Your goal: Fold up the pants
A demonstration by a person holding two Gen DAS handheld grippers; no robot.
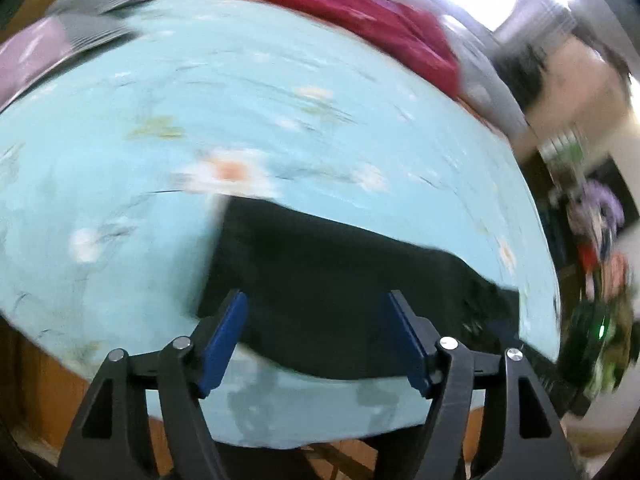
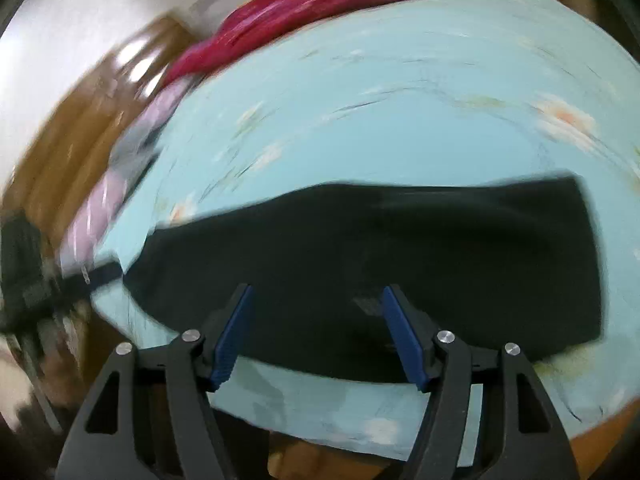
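Observation:
Black pants (image 1: 340, 280) lie flat in a long band on a light blue flowered cloth (image 1: 200, 100), near its front edge. Both views are motion-blurred. My left gripper (image 1: 318, 304) hangs above the pants' left part, its blue pads (image 1: 224, 344) spread wide with nothing between them. The right wrist view shows the same pants (image 2: 380, 248) stretching from left to right under my right gripper (image 2: 316, 300). Its blue pads (image 2: 404, 340) also stand apart and hold nothing.
A red garment (image 1: 360, 16) and a pale purple one (image 1: 24, 56) lie at the far side of the blue cloth. A red garment (image 2: 304, 8) shows in the right wrist view too. Brown wood (image 2: 72, 144) borders the cloth. Blurred colourful clutter (image 1: 600, 240) stands off to the right.

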